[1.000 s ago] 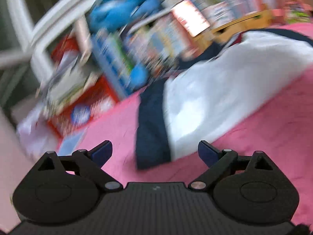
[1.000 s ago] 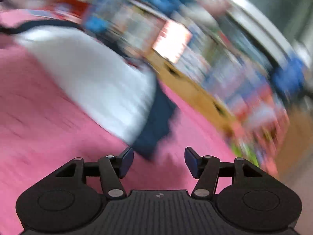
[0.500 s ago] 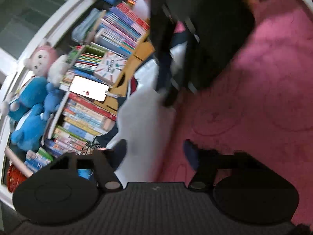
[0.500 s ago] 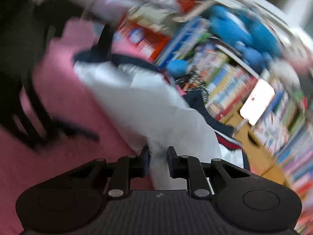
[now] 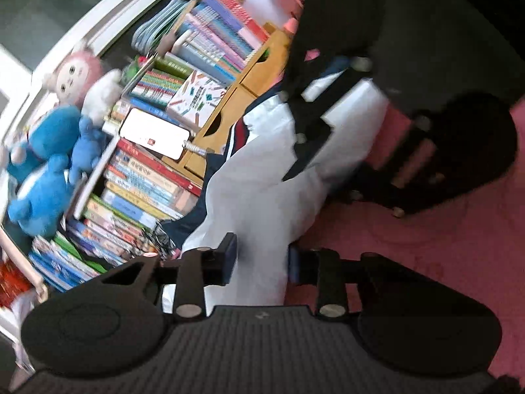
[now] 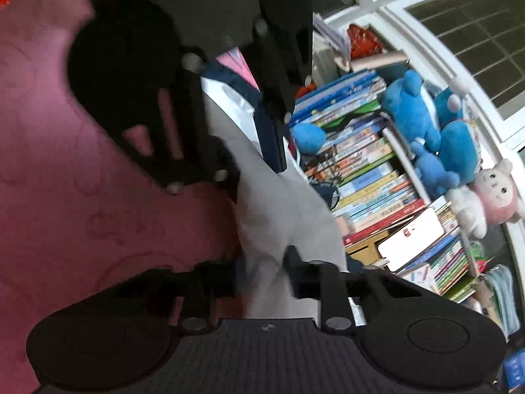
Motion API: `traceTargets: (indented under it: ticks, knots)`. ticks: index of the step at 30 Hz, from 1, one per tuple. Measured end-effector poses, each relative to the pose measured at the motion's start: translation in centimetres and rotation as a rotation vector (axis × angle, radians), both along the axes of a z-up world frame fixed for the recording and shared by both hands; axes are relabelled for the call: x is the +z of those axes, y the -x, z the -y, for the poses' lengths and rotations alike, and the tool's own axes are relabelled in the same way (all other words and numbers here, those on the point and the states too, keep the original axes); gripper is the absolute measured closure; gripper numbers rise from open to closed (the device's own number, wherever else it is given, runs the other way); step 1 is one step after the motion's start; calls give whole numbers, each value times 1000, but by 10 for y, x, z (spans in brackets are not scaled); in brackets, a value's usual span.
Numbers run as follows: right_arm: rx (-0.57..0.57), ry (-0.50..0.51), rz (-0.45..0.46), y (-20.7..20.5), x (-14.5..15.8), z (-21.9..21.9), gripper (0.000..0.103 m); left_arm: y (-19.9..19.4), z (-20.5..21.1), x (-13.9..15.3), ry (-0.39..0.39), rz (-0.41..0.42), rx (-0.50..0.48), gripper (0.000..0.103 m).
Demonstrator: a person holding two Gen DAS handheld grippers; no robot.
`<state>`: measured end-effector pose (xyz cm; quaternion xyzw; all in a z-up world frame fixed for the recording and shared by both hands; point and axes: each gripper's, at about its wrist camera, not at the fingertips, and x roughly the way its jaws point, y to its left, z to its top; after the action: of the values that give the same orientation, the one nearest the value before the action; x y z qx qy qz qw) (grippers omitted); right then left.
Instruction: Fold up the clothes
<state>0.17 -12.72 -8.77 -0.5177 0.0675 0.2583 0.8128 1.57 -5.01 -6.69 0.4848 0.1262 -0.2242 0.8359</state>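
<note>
Garment of white fabric with navy trim (image 5: 262,177), gathered into a long band and stretched between two grippers above a pink patterned bedcover (image 5: 426,246). Left gripper (image 5: 261,259): black two-finger tool with blue pads; its jaws have just been closing, with a bunch of the white cloth between them and seemingly pinched, though a gap beside the left pad leaves the contact uncertain. Right gripper (image 6: 264,277): same make, jaws drawn near together, having parted slightly just now, with the white fabric (image 6: 279,216) gripped between the pads. In each view the opposite gripper is seen dark and blurred at the far end of the cloth. Background: stacked children's books (image 5: 154,177), blue plush toys (image 5: 49,170), a pink-and-white plush doll (image 6: 495,193), a white phone with lit screen (image 5: 154,133), a white window frame (image 6: 426,32). Progress, as judged: the garment is picked up at both ends but no finished fold is visible; laying it flat, folding and smoothing appear to remain.
</note>
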Motion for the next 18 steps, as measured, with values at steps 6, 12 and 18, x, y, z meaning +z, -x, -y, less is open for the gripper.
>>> traceTargets:
  ticks: [6, 12, 18]
  knots:
    - [-3, 35, -39, -10, -3, 13, 84, -21, 3, -23, -71, -79, 42, 82]
    - [-226, 30, -113, -27, -15, 92, 92, -35, -57, -35, -47, -138, 218, 89]
    - [-385, -32, -149, -11, -12, 156, 92, -31, -114, -53, -41, -128, 377, 89]
